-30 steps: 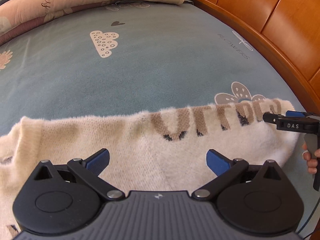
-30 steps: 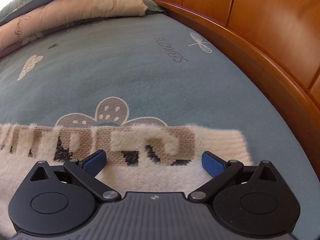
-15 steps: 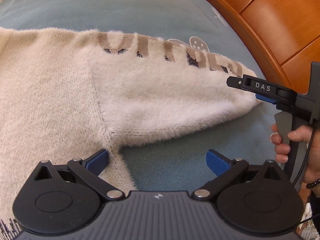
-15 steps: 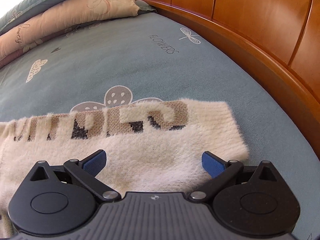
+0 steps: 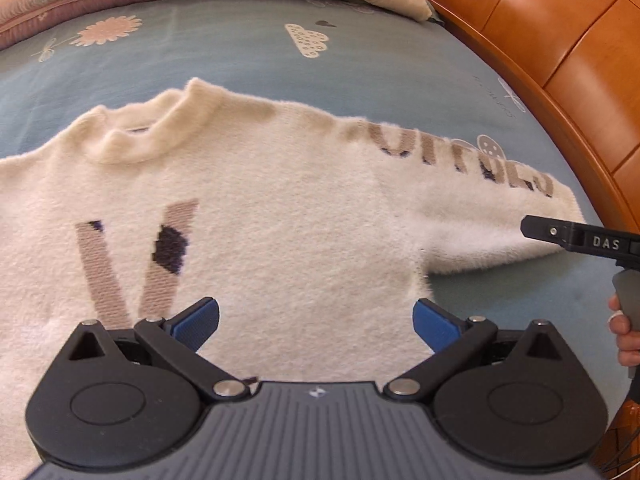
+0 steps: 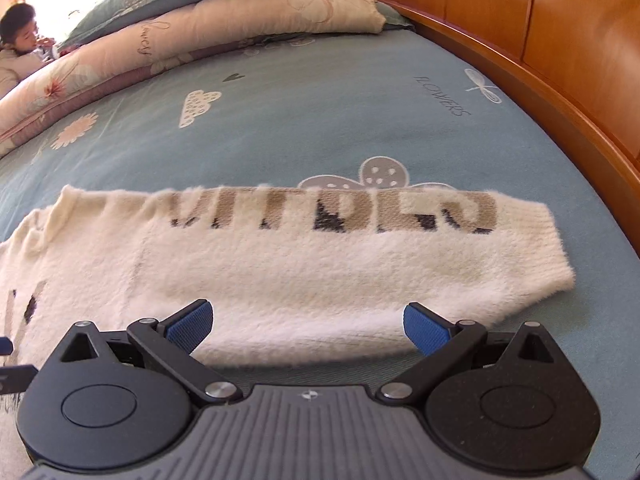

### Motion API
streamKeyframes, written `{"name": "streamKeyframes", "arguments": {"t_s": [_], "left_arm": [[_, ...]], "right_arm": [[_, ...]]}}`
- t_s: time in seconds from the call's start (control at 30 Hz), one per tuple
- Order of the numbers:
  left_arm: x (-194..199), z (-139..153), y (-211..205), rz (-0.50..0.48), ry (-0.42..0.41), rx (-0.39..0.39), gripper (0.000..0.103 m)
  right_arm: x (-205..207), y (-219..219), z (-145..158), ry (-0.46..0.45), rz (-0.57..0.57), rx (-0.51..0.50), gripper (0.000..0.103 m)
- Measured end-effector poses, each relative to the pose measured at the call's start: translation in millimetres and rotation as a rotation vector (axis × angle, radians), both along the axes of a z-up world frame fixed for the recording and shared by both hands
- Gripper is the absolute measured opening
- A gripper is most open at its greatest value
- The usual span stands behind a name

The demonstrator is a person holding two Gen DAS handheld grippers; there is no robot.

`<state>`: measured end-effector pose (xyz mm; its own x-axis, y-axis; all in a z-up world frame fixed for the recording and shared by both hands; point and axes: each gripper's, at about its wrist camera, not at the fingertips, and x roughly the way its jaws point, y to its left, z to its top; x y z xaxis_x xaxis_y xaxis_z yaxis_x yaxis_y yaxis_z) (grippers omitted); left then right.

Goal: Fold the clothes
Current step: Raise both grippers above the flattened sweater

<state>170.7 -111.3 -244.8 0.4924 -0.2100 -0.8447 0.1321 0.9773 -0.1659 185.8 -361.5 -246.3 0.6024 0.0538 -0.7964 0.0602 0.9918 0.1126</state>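
A cream fuzzy sweater (image 5: 280, 216) with brown letters lies flat on the blue bedsheet (image 5: 224, 60), neck toward the pillows. Its right sleeve (image 6: 320, 256) stretches out sideways, lettered along its far edge, with the cuff (image 6: 536, 248) near the wooden bed frame. My left gripper (image 5: 316, 322) is open above the sweater's chest, holding nothing. My right gripper (image 6: 308, 326) is open just in front of the sleeve's near edge, holding nothing. In the left wrist view the right gripper (image 5: 580, 238) shows at the sleeve's cuff, with a hand (image 5: 626, 336) on its handle.
An orange wooden bed frame (image 6: 560, 52) curves along the right side. Folded quilts and pillows (image 6: 192, 36) are piled at the far end of the bed. A person (image 6: 18, 40) sits beyond them at the far left. Bare sheet (image 6: 320, 120) lies between sweater and pillows.
Both grippers have drawn back and risen from the sleeve. The left view has swung left from the sleeve and armpit to the sweater's chest and collar. The sleeve stays flat.
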Motion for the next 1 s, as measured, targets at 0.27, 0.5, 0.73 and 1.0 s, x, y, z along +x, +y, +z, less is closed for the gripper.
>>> {"name": "streamKeyframes", "arguments": {"t_s": [0.27,0.5,0.73,1.0], "left_arm": [[-37.0,-15.1,95.0,0.052,-0.001,0.071,0.102],[-72.9,-37.6,142.0,0.066,0.056,0.046,0.102],[-123.7,-38.1,150.3,0.051,0.065,0.035,0.102],[-118.9,-22.3,169.5,0.071,0.025,0.027,0.102]], "right_arm": [[-31.9,130.8,-2.2,-0.007,0.294,-0.009,0.103],[-45.8,227.9,-25.1,0.083,0.438,-0.051,0.103],[-69.4,253.1,-45.9,0.16,0.463,-0.111,0.103],[-64.3,260.2,-49.9,0.187,0.449,-0.149,0.103]]}}
